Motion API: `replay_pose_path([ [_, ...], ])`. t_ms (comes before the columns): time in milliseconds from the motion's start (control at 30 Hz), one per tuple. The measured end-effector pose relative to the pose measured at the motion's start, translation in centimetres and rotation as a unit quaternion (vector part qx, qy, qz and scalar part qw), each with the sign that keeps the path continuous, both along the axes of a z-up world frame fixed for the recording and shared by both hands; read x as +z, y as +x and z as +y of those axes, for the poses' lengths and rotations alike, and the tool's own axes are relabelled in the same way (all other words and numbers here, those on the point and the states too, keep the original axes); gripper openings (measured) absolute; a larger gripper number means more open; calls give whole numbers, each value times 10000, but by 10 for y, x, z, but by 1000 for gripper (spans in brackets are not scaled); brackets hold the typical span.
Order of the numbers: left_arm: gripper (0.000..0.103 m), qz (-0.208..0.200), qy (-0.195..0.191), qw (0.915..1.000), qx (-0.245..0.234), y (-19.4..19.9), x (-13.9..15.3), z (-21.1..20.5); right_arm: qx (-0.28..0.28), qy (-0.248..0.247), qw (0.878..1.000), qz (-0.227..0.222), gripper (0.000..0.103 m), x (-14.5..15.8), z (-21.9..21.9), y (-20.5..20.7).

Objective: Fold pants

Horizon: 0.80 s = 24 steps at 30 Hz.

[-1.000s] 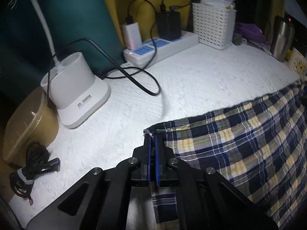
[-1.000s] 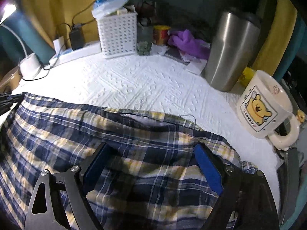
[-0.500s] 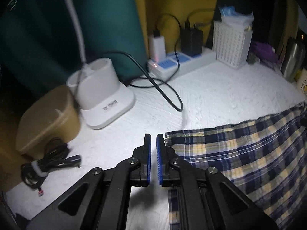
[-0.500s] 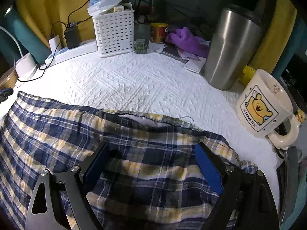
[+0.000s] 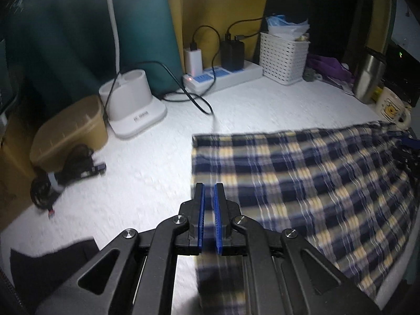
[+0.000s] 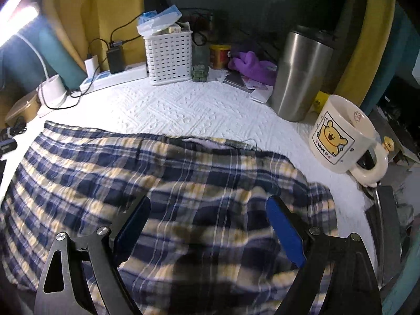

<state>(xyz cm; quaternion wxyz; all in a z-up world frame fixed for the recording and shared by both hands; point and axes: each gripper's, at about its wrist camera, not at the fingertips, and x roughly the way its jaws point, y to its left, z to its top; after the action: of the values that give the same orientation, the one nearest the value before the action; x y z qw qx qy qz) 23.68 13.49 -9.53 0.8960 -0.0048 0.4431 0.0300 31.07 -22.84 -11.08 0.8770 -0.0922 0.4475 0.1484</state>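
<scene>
The plaid pants (image 5: 302, 173), navy, yellow and white, lie spread flat on the white quilted cover (image 5: 157, 173). Their left edge runs just under and ahead of my left gripper (image 5: 209, 185). That gripper hovers above the edge with its blue pads almost together and nothing gripped between them. In the right wrist view the pants (image 6: 183, 173) fill the lower half, with the waistband opening toward the far side. My right gripper (image 6: 208, 202) hangs over them, jaws wide apart, pads clear of the cloth.
Along the back stand a white lamp base (image 5: 134, 102), a power strip with chargers (image 5: 223, 77) and a white basket (image 5: 284, 57). A steel tumbler (image 6: 302, 73) and a bear mug (image 6: 338, 136) stand right of the pants. A tan box (image 5: 71, 131) and a coiled cable (image 5: 63, 176) lie left.
The left gripper let go of the pants corner, then drew back and upward; the corner now lies flat. The right gripper lifted back a little, still open.
</scene>
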Motion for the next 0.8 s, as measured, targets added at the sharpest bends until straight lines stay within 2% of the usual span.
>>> replay_pose_path([
  [300,7,139,-363,9992,-90,-38,-5,-32,54,108,9999,3,91,3,-5,-33],
  [600,7,344,-726,9959,-407,-73,-15,-85,244,30,9995,182,91,-15,-9,-73],
  [800,7,413,-739,9945,-615,-92,-17,-111,326,32,9992,229,91,-23,-12,-92],
])
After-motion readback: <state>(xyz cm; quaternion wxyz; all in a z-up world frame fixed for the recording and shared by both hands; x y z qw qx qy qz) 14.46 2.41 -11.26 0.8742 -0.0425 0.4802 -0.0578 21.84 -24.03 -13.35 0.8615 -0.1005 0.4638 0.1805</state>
